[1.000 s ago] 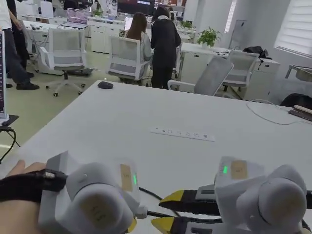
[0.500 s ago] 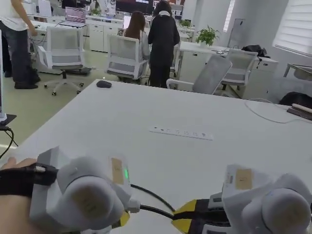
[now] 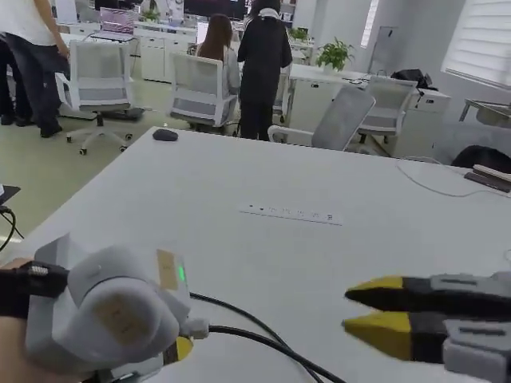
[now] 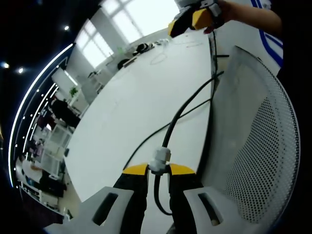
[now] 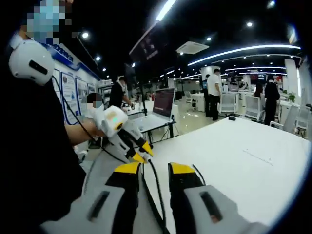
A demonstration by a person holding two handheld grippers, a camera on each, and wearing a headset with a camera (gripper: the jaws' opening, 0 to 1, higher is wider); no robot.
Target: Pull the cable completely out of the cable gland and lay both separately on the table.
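A white cable gland (image 3: 194, 328) sits on a thin black cable (image 3: 255, 335) at the near edge of the white table (image 3: 239, 175). My left gripper (image 3: 182, 351) is at the bottom left, shut on the gland (image 4: 159, 158), which sits between the yellow tips of the left gripper (image 4: 158, 170). From there the cable (image 4: 187, 109) trails across the table toward the right gripper (image 4: 187, 22). My right gripper (image 3: 347, 311) hovers at the right with its jaws apart. In the right gripper view the cable (image 5: 155, 187) runs loosely through the gap of the right gripper (image 5: 155, 168).
A white power strip (image 3: 289, 214) lies mid-table and a dark mouse (image 3: 165, 135) at the far left edge. A white mesh chair back (image 4: 253, 146) is close beside the left gripper. Office chairs and standing people (image 3: 259, 64) are beyond the table.
My right gripper has moved right, away from the left one, and its jaws have parted. A longer stretch of cable now shows past the gland. The head camera has shifted.
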